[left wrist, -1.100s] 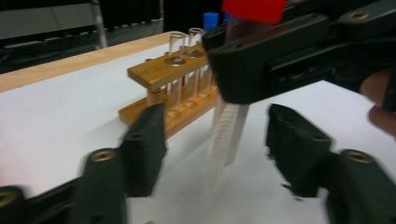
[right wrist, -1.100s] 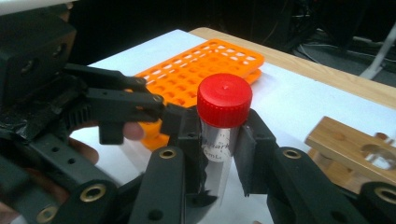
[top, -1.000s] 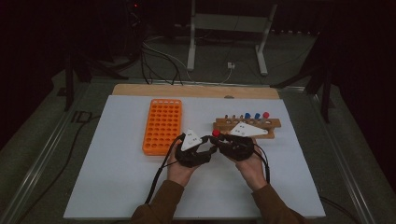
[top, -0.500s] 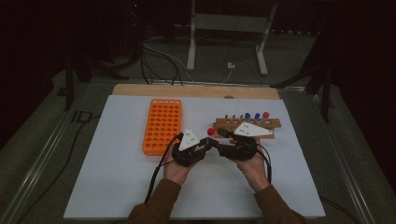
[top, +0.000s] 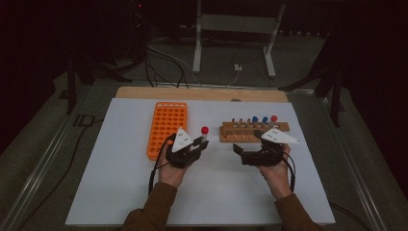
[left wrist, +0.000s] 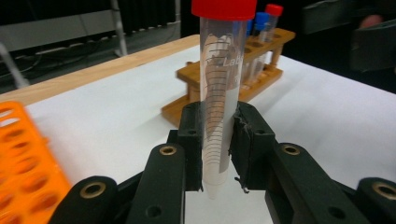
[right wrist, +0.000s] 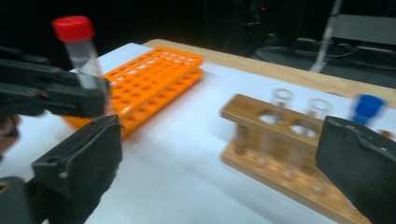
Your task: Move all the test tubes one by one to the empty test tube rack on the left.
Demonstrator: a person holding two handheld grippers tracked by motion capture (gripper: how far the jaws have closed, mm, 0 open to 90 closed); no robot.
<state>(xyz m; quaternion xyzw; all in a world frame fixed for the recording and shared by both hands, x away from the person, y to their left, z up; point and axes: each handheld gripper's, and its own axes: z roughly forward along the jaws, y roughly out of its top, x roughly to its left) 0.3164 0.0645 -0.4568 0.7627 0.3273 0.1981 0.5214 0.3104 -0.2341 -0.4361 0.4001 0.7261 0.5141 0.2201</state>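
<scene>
The left tool gripped a clear red-capped plastic tube upright above the white bench, beside the orange plastic rack. The right tool gaped, released. Keeping the tube vertical would ease insertion.

2 racks, 2 grippers, 2 red-capped tubes, 2 blue-capped tubes.

Overhead overview; two close tool-mounted views.
</scene>
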